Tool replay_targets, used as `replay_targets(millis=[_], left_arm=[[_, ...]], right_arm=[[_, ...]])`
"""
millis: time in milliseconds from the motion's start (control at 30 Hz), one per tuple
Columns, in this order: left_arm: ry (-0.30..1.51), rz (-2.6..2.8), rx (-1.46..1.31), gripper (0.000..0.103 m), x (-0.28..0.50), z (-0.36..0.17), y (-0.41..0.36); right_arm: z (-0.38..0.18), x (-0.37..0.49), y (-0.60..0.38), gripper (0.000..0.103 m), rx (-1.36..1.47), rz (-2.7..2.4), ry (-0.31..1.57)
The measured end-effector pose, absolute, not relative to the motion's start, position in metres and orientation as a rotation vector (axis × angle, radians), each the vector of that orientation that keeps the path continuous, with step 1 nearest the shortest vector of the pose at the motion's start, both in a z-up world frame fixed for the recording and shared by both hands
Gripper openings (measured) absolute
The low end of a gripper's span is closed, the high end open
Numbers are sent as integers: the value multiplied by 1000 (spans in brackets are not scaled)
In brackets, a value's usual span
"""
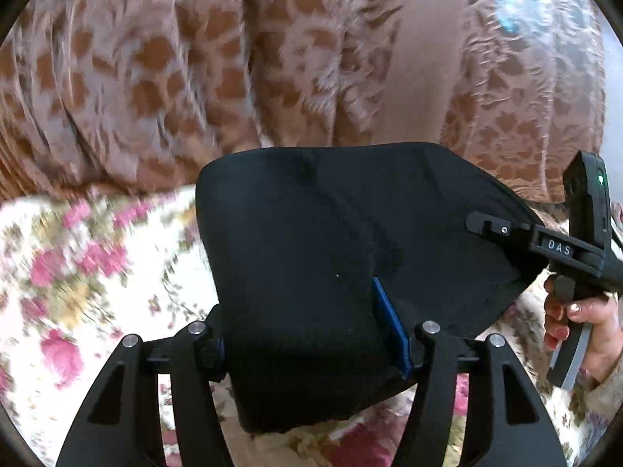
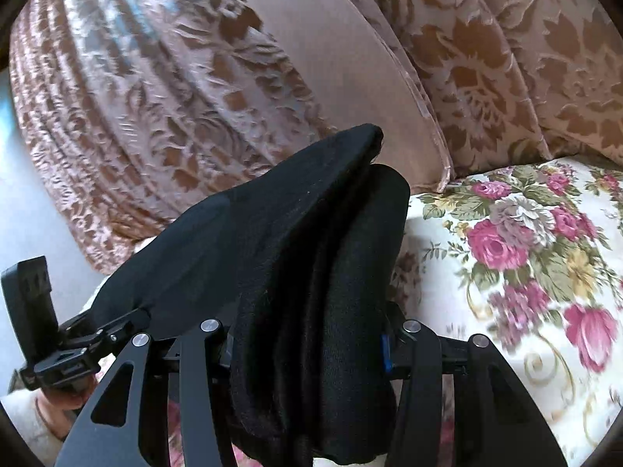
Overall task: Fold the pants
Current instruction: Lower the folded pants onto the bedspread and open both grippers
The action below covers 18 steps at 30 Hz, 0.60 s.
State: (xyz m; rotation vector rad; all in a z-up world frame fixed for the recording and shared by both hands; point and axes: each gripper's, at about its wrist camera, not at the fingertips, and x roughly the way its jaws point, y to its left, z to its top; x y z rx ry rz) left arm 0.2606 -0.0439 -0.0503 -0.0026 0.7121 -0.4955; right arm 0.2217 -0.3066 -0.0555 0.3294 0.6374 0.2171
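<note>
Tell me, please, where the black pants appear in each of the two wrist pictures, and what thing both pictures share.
Left wrist view: the black pants fill the lower centre, clamped by the left gripper; the right gripper grips their right edge.
Right wrist view: the pants run from centre to bottom, bunched in the right gripper.
Shared landmark: the floral sheet under the brown patterned cushions.
</note>
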Motion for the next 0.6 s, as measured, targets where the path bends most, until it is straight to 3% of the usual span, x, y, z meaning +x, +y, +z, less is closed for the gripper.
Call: replay_targets(millis=[100, 167, 333, 500, 600], left_arm=[[691, -488, 11, 77, 258, -70, -43], [691, -480, -1, 82, 256, -75, -41], [670, -386, 63, 99, 246, -67, -46], [664, -299, 64, 101, 222, -59, -38], [669, -243, 47, 101, 200, -57, -32]], right_arm=[[-79, 236, -314, 51, 345, 164, 697], [-93, 235, -320, 65, 367, 136, 700], [-99, 230, -323, 78, 366, 91, 702], [-83, 215, -309, 81, 277, 46, 697], [-72, 189, -293, 90, 197, 41, 685]])
